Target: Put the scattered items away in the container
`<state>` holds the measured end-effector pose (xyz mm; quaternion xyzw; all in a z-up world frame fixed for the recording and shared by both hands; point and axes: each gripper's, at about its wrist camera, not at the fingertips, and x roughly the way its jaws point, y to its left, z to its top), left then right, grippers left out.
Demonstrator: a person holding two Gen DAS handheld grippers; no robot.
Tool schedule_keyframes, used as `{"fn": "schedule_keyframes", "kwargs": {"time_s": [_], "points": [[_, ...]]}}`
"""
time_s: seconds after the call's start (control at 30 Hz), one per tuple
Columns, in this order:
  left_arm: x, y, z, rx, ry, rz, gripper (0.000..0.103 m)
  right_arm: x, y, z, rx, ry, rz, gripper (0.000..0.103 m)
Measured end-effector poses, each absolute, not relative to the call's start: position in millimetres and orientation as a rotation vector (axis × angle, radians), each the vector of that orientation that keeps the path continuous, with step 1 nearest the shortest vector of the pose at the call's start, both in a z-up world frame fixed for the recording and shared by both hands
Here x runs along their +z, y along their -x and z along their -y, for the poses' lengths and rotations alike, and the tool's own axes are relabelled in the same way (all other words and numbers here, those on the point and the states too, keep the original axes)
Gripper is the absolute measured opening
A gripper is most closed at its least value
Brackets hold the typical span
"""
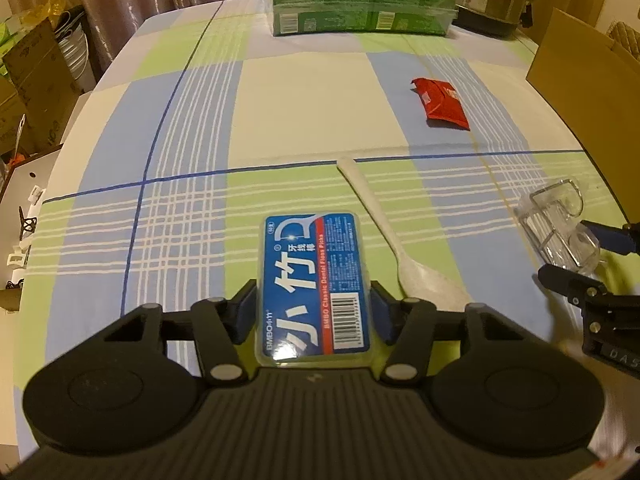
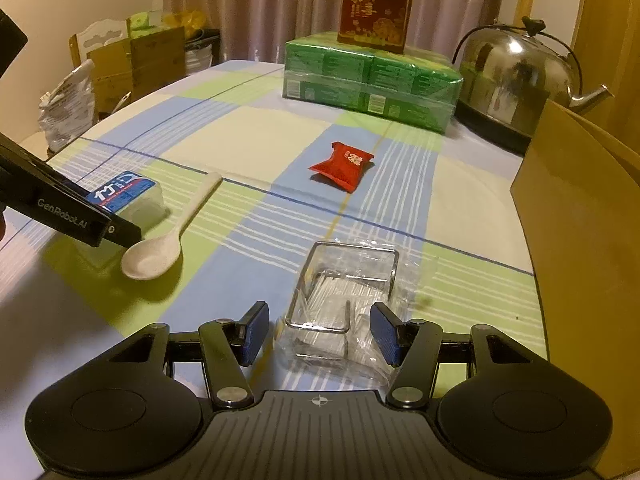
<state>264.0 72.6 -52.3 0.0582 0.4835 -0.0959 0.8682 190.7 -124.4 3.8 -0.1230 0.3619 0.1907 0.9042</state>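
Observation:
My left gripper [image 1: 313,312] has its jaws against both sides of a blue floss-pick box [image 1: 314,280], which rests on the checked tablecloth; the box also shows in the right wrist view [image 2: 130,196]. A white spoon [image 1: 394,244] lies just right of it and shows in the right wrist view [image 2: 168,236]. My right gripper [image 2: 319,334] is open, its jaws either side of a clear plastic packet with a metal frame [image 2: 344,300], also in the left wrist view [image 1: 560,228]. A red snack packet [image 2: 342,165] lies further back. A brown cardboard box [image 2: 580,240] stands at the right.
A green wrapped pack [image 2: 372,80] with a red carton [image 2: 376,4] on top stands at the back of the table. A steel kettle [image 2: 516,76] is at the back right. Boxes and clutter [image 1: 32,92] stand beyond the table's left edge.

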Motion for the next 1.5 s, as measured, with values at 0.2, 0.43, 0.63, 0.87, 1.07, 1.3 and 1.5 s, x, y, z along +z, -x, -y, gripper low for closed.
{"fn": "schedule_keyframes", "kwargs": {"time_s": [0.2,0.43,0.63,0.87,1.07,1.3,1.5], "points": [[-52.6,-264.6,-72.2,-0.197,-0.125,-1.008,0.053,-0.9,-188.0,123.3,0.377,0.251,-0.759,0.052],[-52.4,-265.3,-71.3,-0.194,-0.125,-1.012,0.052,0.6,-186.0,123.4,0.385,0.268,-0.752,0.031],[-51.9,-264.1,-70.8,-0.198,-0.122,-1.015,0.051,2.5,-184.2,124.2,0.39,0.258,-0.755,0.029],[-47.0,-254.2,-73.7,-0.198,-0.101,-1.009,0.051,8.2,-176.0,128.6,0.395,0.254,-0.75,0.027],[-32.0,-238.5,-76.1,-0.199,-0.085,-0.992,0.051,22.1,-162.4,133.6,0.393,0.25,-0.725,0.027],[-3.1,-215.6,-67.6,-0.214,-0.089,-0.962,0.051,53.3,-145.1,145.3,0.377,0.229,-0.665,0.027],[26.2,-200.2,-36.2,-0.271,-0.114,-0.927,0.051,90.2,-131.5,170.0,0.335,0.209,-0.584,0.027]]}}
